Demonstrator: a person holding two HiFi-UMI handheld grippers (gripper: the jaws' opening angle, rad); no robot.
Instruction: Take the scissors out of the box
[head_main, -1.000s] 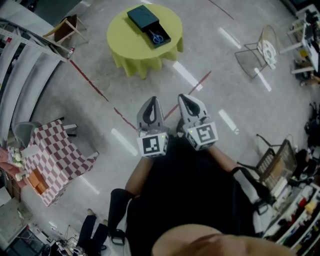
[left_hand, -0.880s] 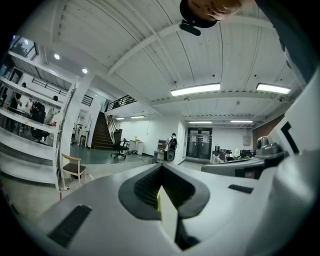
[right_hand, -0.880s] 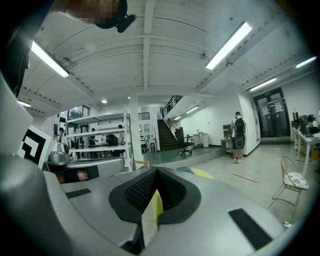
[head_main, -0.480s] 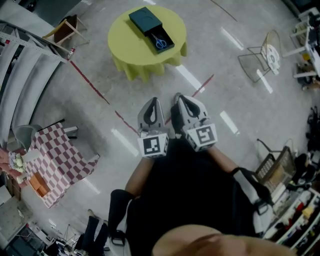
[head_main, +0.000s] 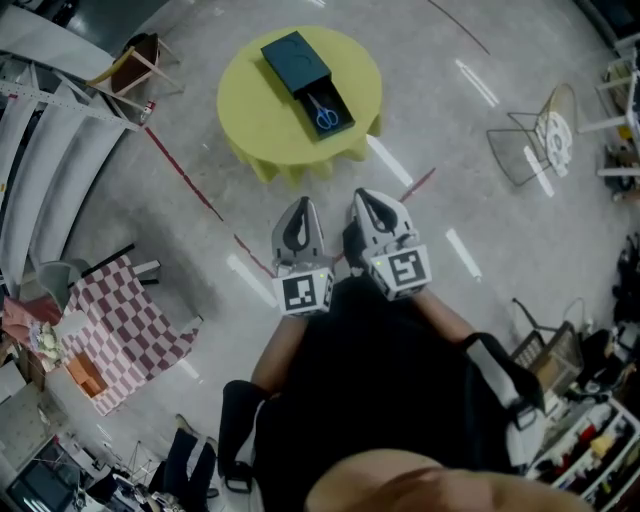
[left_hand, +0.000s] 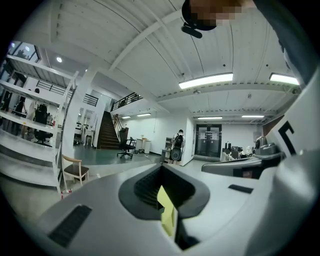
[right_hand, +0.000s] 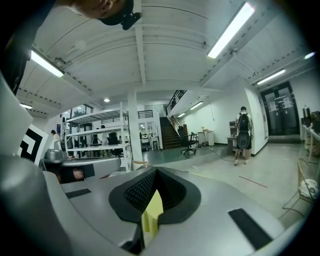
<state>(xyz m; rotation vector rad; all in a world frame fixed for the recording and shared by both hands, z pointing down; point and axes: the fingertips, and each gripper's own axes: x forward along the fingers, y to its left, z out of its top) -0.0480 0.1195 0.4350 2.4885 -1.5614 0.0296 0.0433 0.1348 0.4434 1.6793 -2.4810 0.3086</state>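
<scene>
Grey polished floor (head_main: 470, 170) crossed by red tape lines fills the room, with a round yellow-clothed table (head_main: 255, 115) ahead. On it lies a dark box (head_main: 293, 57) with its tray slid out toward the person; the blue scissors (head_main: 326, 111) lie in that tray. Both grippers are held side by side near the person's body, pointing at the table and well apart from it. The left gripper (head_main: 301, 208) has its jaws together with nothing between them, and so does the right gripper (head_main: 364, 200). Bare floor lies between grippers and table. A wire chair (head_main: 530, 140) stands off right, a checked table (head_main: 130, 320) off left.
</scene>
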